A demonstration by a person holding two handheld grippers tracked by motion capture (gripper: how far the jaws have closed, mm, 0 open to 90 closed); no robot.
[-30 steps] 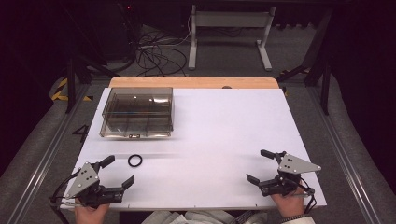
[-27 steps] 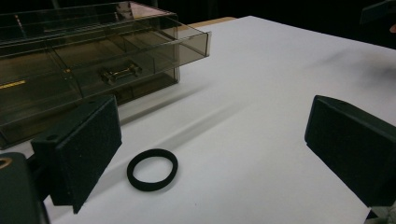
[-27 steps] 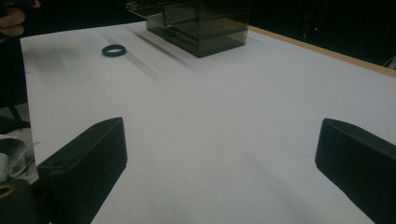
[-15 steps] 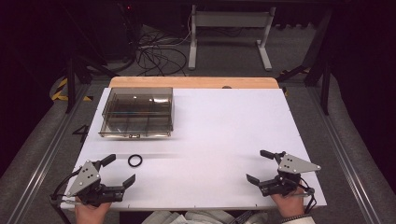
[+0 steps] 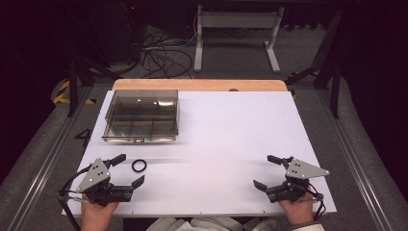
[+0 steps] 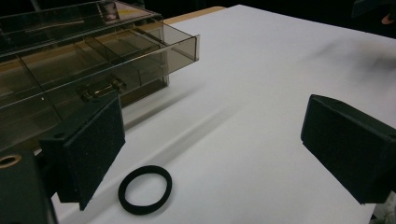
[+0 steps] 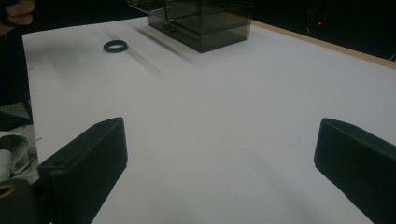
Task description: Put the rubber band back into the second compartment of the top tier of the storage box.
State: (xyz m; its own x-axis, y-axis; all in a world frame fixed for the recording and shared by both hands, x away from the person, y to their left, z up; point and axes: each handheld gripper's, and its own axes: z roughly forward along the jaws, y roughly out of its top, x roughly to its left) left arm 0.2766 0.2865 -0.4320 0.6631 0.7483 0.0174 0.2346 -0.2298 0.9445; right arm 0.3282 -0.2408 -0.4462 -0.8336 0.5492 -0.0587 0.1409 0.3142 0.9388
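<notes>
**Ring ahead of the left jaws, not yet gripped**

The left gripper [image 5: 126, 169] rests low at the near edge of the desk [image 5: 231, 144], jaws wide apart and holding nothing. The ring [image 6: 145, 189] lies flat on the white sheet just ahead of them, nearer the jaw at the left of the left gripper view than the other, touching neither. Beyond the jaws, past the ring, stands the box [image 5: 142, 115] — smoky clear plastic with compartments inside and a small metal latch facing the jaws; ring and box are apart.

The right gripper [image 5: 271, 172] sits at the other near corner, jaws likewise spread and empty, with only bare sheet between them; from there the ring [image 7: 115, 46] is well ahead and off to the left.

The step in hand looks like a pick of the ring by the left gripper. To do it well, I would first shift the jaws sideways so the ring sits midway between them, then come down until the pads nearly brush the sheet — the ring is thin and lies low, so a high close would probably skate over it.

Being round, the ring has no long axis in plan; its opening faces straight up, so any approach bearing serves.
</notes>
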